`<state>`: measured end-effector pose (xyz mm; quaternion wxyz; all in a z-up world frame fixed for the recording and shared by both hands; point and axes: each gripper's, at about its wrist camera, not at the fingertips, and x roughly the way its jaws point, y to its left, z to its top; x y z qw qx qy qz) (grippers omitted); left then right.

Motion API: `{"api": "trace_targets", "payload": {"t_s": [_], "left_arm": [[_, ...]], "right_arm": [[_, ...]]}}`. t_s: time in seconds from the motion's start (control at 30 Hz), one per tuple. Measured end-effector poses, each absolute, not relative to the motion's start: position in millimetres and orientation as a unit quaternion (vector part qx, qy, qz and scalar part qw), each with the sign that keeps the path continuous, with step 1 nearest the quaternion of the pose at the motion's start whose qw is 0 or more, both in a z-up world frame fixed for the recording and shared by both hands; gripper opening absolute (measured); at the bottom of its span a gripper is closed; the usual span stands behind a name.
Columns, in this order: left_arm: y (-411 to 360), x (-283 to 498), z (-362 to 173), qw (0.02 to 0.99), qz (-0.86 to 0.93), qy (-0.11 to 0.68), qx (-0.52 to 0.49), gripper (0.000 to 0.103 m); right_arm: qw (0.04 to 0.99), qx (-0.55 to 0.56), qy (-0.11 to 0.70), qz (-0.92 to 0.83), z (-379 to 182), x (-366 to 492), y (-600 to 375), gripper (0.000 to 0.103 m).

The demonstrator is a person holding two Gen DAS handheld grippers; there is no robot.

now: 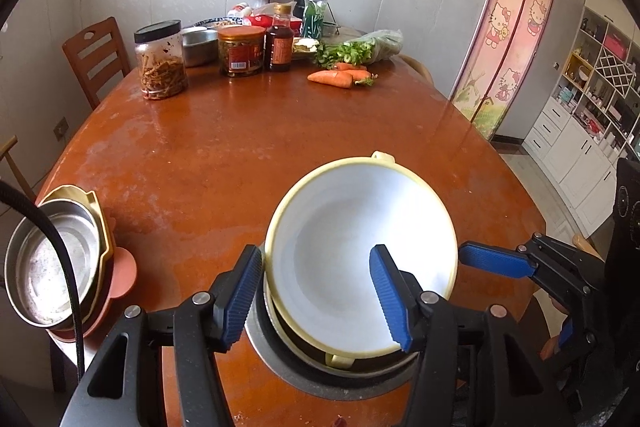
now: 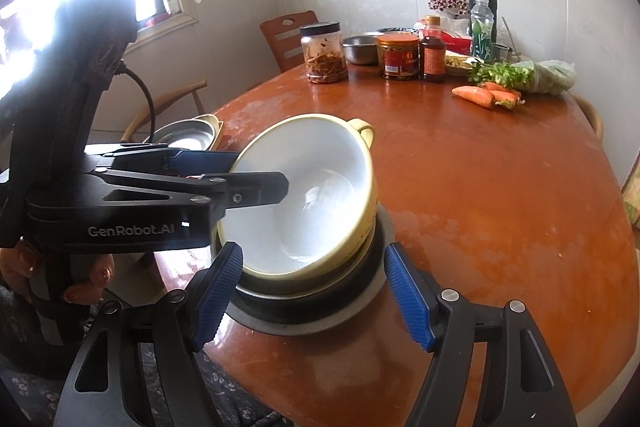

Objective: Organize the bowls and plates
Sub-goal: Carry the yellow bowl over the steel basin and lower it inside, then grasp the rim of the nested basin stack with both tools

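While the left hand-held gripper (image 1: 318,297) straddles the tilted yellow bowl's (image 1: 360,251) rim unclamped, the right hand-held gripper (image 2: 314,297) gapes wide; only the left view shows stacked dishes (image 1: 56,263) lower left.

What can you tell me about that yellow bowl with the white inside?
The yellow bowl looks ceramic: pale yellow outside, glossy white inside, empty, with a small handle on either side. It sits tilted in a dark bowl with a grey rim, near the table edge. The left gripper straddles its rim, one finger inside, one outside.
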<state>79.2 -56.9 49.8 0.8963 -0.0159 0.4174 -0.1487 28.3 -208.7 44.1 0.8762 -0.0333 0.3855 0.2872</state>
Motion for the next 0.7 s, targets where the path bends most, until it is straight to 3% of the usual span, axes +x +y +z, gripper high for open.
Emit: {"api": "trace_targets", "payload": {"t_s": [0.27,0.7], "left_arm": [[-43.9,68.1,64.9,0.909,-0.134,0.394,-0.015,0.062],[-24.8,68.1,49.6,0.905,-0.105,0.411,-0.021,0.062]], "right_arm": [[0.88,-0.012,0.383,0.28,46.9,30.8,-214.1,0.076],[0.88,0.026,0.398,0.258,43.1,42.1,-218.3,0.078]]}}
